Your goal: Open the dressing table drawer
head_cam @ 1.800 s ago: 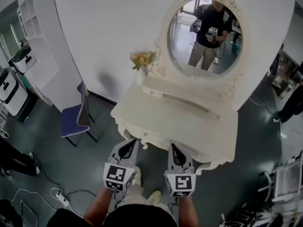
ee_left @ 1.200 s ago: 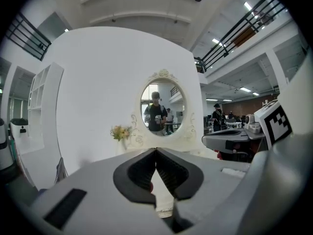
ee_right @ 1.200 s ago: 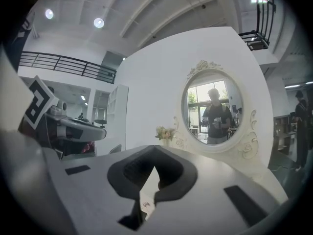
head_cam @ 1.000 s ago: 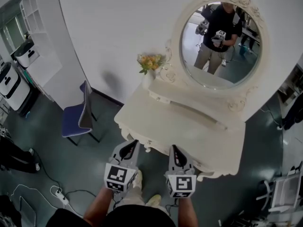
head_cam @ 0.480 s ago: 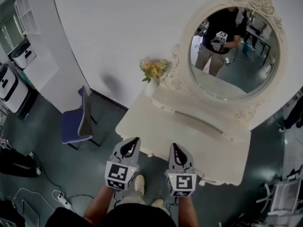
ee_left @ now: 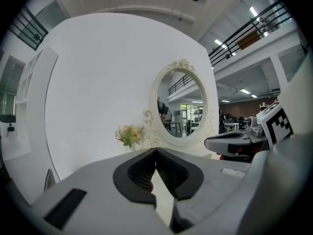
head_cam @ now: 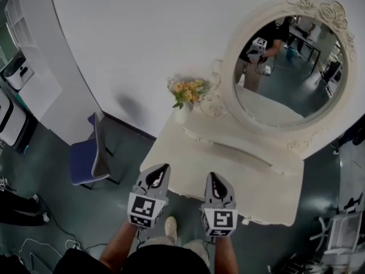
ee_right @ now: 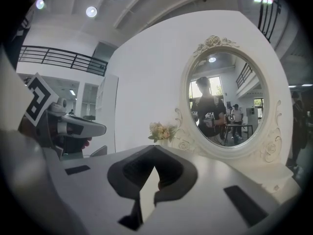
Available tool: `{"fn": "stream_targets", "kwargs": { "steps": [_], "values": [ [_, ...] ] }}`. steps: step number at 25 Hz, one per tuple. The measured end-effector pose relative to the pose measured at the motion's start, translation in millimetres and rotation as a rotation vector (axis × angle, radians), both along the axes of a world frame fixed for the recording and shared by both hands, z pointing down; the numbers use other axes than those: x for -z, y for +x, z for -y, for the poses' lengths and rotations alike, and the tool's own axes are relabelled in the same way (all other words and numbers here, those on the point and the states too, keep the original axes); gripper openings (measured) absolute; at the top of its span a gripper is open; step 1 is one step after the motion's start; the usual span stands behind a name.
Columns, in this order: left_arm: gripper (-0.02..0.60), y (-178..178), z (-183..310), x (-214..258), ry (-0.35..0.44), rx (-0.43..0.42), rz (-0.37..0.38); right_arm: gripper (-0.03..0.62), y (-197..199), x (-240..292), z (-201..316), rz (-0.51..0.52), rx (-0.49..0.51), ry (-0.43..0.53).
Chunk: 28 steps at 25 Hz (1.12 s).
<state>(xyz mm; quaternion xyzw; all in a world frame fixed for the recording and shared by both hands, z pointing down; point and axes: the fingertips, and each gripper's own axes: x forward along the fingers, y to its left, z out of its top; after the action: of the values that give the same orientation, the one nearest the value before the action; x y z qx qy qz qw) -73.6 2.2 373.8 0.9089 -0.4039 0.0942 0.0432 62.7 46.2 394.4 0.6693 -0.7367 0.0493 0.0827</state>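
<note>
Head view: left claw [head_cam: 164, 166] and right claw [head_cam: 211, 175] closed, empty, near front edge of dressing table [head_cam: 239, 170]; floor [head_cam: 122, 153] open leftward.

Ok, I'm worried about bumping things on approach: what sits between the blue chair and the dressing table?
Nothing. In the head view, only bare dark floor separates the blue chair from the dressing table.

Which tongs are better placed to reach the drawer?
Right, probably: the right tongs point near the front middle of the cream-white dressing table; the left tongs sit at its left corner. Both are shut.
</note>
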Motion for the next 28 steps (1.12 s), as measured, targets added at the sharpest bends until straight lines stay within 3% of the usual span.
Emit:
{"fn": "stream_targets", "kwargs": {
  "steps": [19, 28],
  "values": [
    [0.003, 13, 75, -24, -0.018, -0.02, -0.016, -0.002, 10, -31, 68, 0.02, -0.032, -0.024],
    [0.003, 32, 120, -67, -0.088, 0.003, 0.014, -0.002, 29, -78, 121, 0.053, -0.013, -0.084]
  ]
}}
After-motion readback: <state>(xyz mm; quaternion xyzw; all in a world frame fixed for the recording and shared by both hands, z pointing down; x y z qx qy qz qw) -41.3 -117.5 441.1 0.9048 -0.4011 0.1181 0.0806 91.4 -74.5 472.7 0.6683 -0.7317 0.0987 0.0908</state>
